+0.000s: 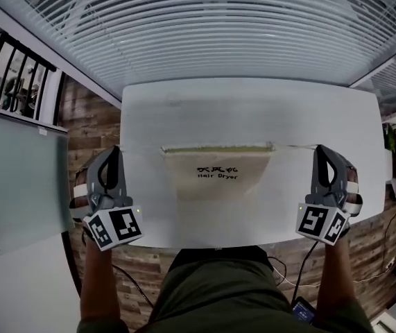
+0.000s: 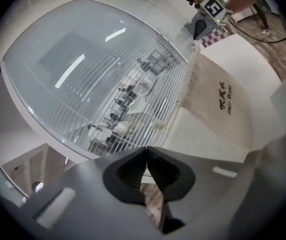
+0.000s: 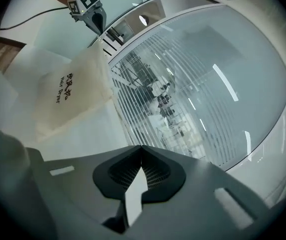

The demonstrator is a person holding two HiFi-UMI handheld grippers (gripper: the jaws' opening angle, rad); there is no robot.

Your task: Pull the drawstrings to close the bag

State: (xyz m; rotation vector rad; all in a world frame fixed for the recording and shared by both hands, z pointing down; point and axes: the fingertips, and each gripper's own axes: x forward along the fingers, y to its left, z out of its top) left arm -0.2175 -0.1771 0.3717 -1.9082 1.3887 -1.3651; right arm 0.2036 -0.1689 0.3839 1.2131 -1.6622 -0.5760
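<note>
Head view, bag (image 1: pixel 218 173) on table (image 1: pixel 253 109), left gripper (image 1: pixel 116 151) and right gripper (image 1: pixel 320 150) jaws clamped on drawstrings (image 1: pixel 291 145)

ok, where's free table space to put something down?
Bare: far half of the table, beyond the bag, and the near patches either side of the bag. Crowded: the mid line, where the left gripper and right gripper hold the left drawstring and right drawstring taut.

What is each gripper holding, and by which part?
The left gripper is shut on the end of the left drawstring, right gripper on the end of the right drawstring; both run taut from the top corners of the bag.
</note>
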